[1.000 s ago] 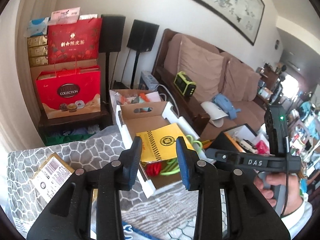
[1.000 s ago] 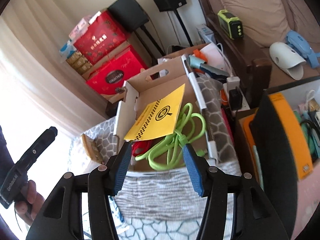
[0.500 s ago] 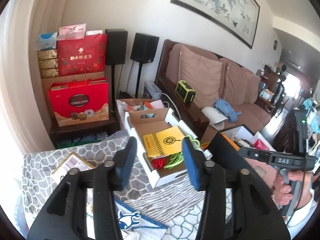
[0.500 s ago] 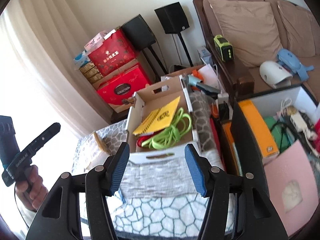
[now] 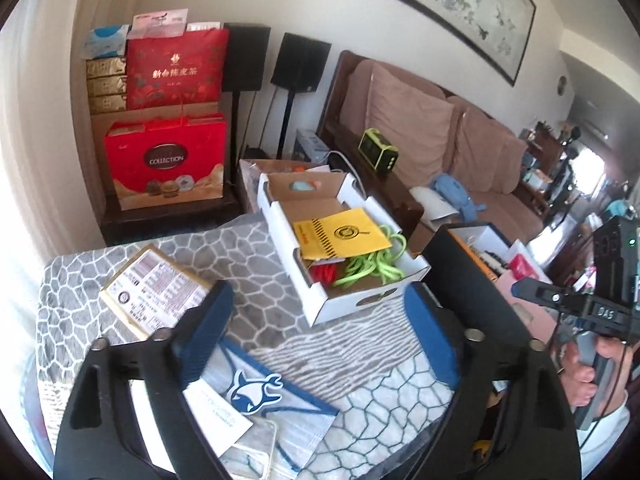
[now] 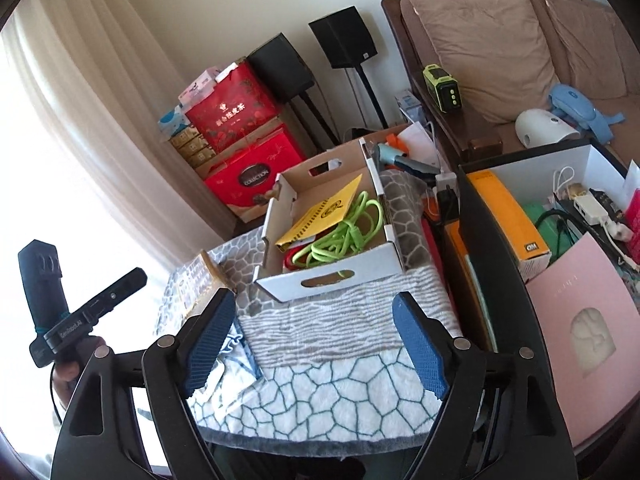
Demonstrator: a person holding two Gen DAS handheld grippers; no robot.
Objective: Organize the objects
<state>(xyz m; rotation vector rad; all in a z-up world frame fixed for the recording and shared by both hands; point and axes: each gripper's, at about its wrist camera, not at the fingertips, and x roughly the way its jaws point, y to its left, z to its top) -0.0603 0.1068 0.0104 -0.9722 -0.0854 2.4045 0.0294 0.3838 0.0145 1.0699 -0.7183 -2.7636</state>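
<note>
Both tools hang over the near edge of the bench (image 6: 352,380), which is draped in a grey-and-white pebble-patterned cloth. The left gripper (image 5: 316,336) has its jaws spread wide with nothing between them, and the right gripper (image 6: 316,344) is the same, wide and empty.

Take the white cardboard box (image 5: 372,300) as the marker. Nearest of all, well on this side of it and under the left gripper, lies a clear pouch with a blue whale logo (image 5: 256,392) over some white papers. A little further in, left of the box and apart from it, a flat tan packet with a printed label (image 5: 156,284) lies face up on the cloth.

The box itself sits open toward the far side of the bench. Inside it a yellow spiral notebook (image 6: 320,212) leans against the left wall, a coiled lime-green cable (image 6: 344,236) rests beside and partly under it, and something red (image 5: 324,272) shows beneath.

Right of the box stands a black-walled bin (image 6: 492,240) holding an orange package (image 6: 508,216) and a pink sheet (image 6: 580,304).

Behind the box are red gift bags (image 5: 168,160), two black speakers (image 5: 300,62) and a brown sofa (image 5: 440,140).
</note>
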